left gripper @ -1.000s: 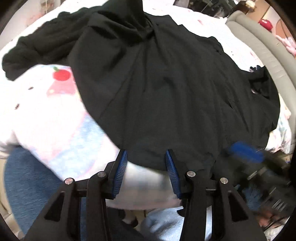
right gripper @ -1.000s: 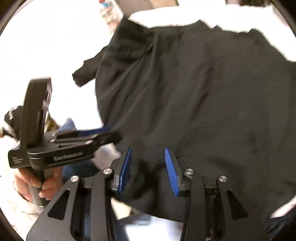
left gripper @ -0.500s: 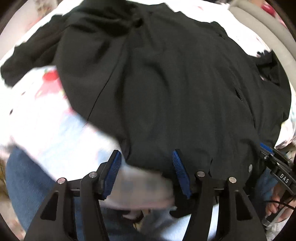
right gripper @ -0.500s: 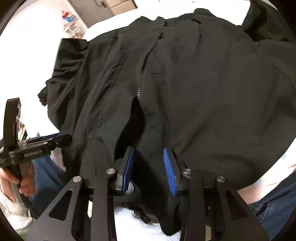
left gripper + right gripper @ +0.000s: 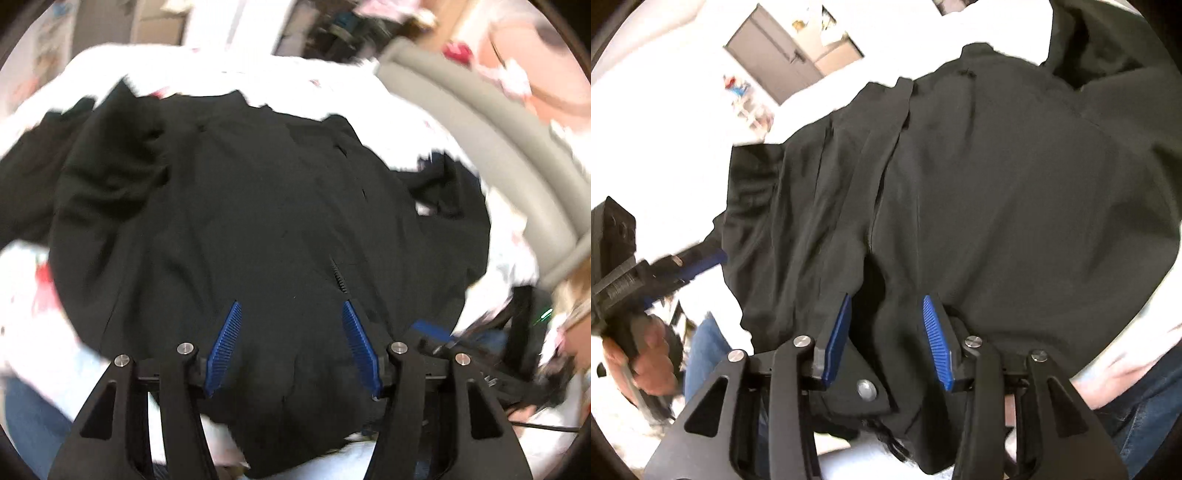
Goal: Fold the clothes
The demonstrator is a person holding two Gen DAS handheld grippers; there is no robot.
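Bed (image 5: 258, 79): white printed cover under everything; bare cover shows beyond the far edge and at both sides.
Jacket (image 5: 258, 206): black, spread flat across the bed with its hem toward the camera; front zip (image 5: 340, 277) partly open at the hem, teeth visible. In the right wrist view the jacket (image 5: 997, 206) fills most of the frame, with long creases along the zip.
Headboard (image 5: 480, 122): grey, padded, curving along the bed's right side.
Left gripper (image 5: 291, 347): jaws spread wide over the hem, blue pads (image 5: 225, 347) clear of the cloth; holding nothing.
Right gripper (image 5: 886, 336): jaws apart astride the zip opening at the hem; cloth lies between them, not pinched.
Hand (image 5: 646, 358): holds the left gripper's handle, left of the jacket.
Writing: markings on the gripper bodies too blurred to read.
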